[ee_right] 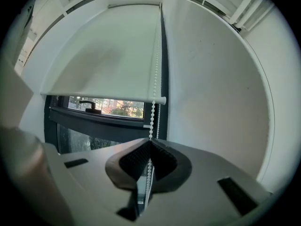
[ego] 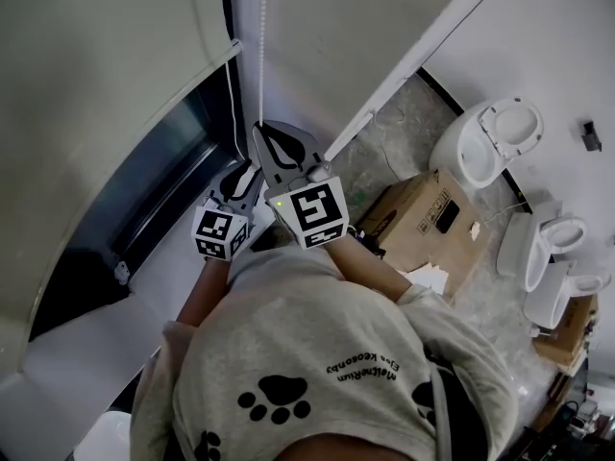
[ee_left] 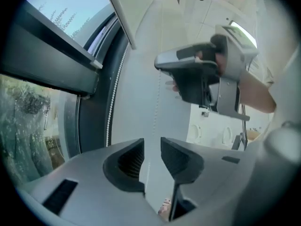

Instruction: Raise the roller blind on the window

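Bare wall point(ee_right: 211, 79) right of bead chain point(ee_right: 154, 88), window frame point(ee_right: 94, 121) close left

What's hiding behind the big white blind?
Below the blind, the window shows a dark handle, its dark frame and trees outside. The upper glass is covered by the blind, so nothing behind it can be seen.

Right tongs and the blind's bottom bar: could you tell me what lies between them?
The bead chain, clamped in the right tongs, runs up past the bottom bar; right gripper view.
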